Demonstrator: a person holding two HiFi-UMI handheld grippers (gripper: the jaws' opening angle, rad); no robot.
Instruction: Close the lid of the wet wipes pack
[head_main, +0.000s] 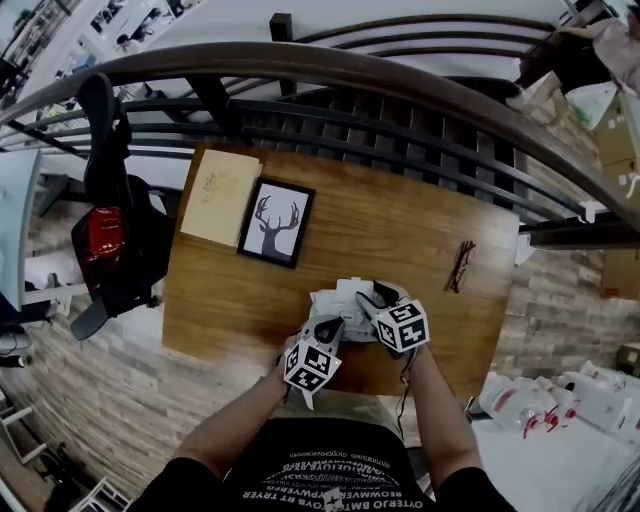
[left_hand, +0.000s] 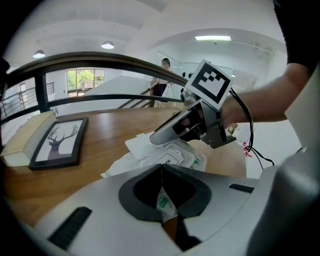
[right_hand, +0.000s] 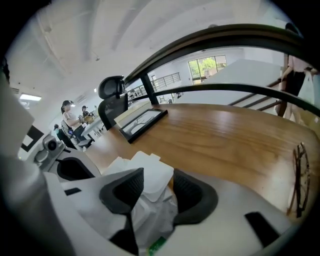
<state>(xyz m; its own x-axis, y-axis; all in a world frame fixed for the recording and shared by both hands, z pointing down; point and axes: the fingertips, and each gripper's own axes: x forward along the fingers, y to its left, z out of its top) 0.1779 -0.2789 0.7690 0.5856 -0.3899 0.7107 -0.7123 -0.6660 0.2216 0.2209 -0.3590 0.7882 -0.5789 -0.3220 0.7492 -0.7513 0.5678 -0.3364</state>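
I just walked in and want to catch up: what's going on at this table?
A person holds a gripper in each hand over a wet wipes pack on the wooden table. The left gripper is shut on the pack's edge. The right gripper is open, jaws either side of the lid, which stands raised, not yet closed.

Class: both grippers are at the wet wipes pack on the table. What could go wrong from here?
The right gripper is open around the lid; pushed off-centre, the lid may not seal. Also, crumpled white material beneath it could get trapped. The soft pack may slide on the wooden table.
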